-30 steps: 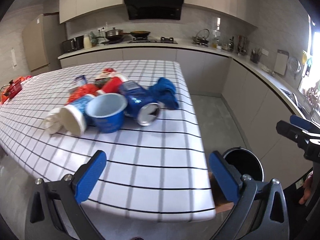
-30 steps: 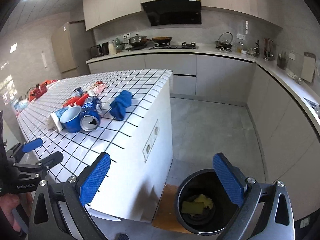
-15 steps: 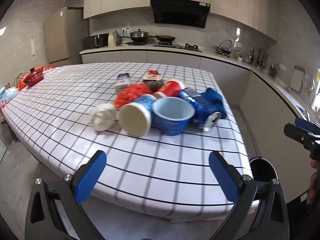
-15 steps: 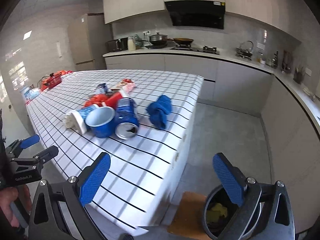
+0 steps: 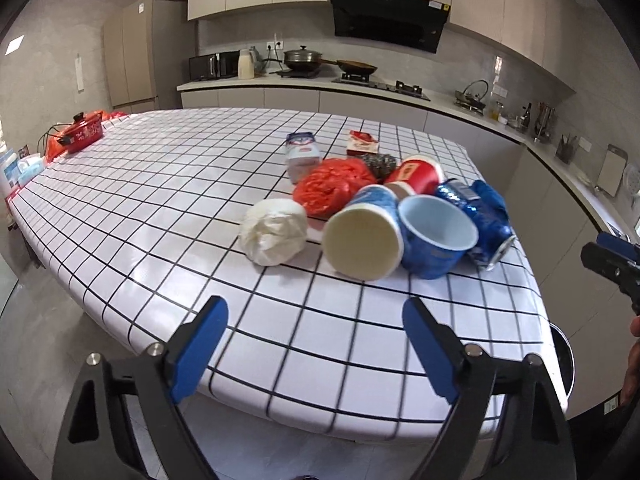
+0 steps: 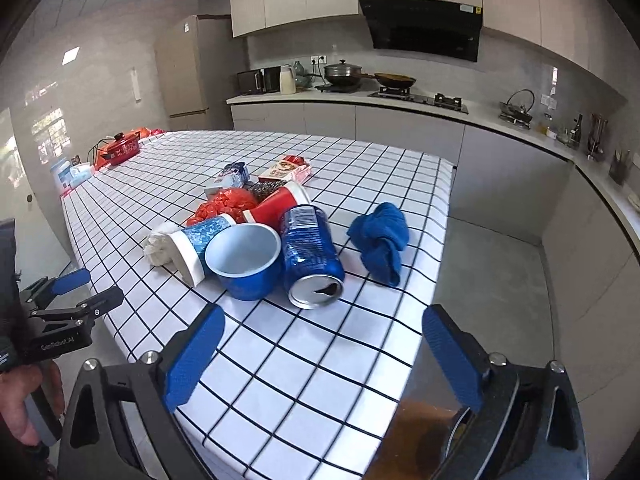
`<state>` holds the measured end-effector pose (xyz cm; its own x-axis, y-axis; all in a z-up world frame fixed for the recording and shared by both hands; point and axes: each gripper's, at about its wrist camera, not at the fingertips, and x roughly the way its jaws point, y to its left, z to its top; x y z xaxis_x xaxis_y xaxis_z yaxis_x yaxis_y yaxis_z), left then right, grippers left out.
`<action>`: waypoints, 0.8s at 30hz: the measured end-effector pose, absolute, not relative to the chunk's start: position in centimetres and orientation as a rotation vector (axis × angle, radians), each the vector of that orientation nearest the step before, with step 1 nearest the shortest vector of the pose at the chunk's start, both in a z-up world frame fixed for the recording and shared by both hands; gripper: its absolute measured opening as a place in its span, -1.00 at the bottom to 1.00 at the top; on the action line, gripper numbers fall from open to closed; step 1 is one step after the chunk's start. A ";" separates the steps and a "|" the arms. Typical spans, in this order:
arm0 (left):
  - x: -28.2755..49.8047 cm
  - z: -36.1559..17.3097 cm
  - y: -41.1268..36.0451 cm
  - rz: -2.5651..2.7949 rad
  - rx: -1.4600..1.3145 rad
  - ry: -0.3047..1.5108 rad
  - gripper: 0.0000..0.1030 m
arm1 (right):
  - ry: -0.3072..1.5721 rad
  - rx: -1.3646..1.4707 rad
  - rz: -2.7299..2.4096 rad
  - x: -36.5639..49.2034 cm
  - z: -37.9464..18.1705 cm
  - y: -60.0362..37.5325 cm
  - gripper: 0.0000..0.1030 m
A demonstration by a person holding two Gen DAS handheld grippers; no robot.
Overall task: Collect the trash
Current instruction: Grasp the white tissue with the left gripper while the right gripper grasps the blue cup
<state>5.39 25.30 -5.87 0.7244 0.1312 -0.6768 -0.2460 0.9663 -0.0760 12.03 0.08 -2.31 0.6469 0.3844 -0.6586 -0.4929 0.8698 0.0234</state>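
We held the left gripper [image 5: 314,346] and right gripper [image 6: 322,350] short of the grid-patterned table [image 5: 168,184], jaws just narrowing, nothing between them; the crushed blue drink can [image 6: 312,256] lay nearest, ready for pickup.

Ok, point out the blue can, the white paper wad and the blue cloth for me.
blue can [image 6: 310,246]: right wrist view, on its side wall.
white paper wad [image 5: 274,231]: left wrist view, on its crumpled front.
blue cloth [image 6: 380,236]: right wrist view, on its bunched middle.

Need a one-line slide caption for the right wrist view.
Open right gripper faces trash pile on checkered table: blue can, blue cup, blue cloth.
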 end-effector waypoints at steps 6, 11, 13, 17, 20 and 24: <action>6.7 -7.2 27.3 0.209 -0.179 0.754 0.64 | 0.756 -0.157 0.525 13.3 -3.9 2.3 0.67; 7.4 -8.0 28.9 0.205 -0.184 0.768 0.64 | 0.791 -0.171 0.576 13.9 -5.8 5.6 0.60; 7.9 -8.3 29.4 0.200 -0.188 0.772 0.64 | 0.806 -0.171 0.591 14.3 -6.6 6.9 0.56; 9.2 -8.6 30.1 0.191 -0.191 0.765 0.64 | 0.828 -0.185 0.604 15.0 -8.3 9.5 0.52; 10.4 -9.1 30.7 0.179 -0.198 0.773 0.64 | 0.843 -0.192 0.594 15.8 -9.6 11.1 0.52; 11.9 -9.8 31.5 0.174 -0.203 0.781 0.64 | 0.850 -0.175 0.565 17.0 -10.5 11.7 0.52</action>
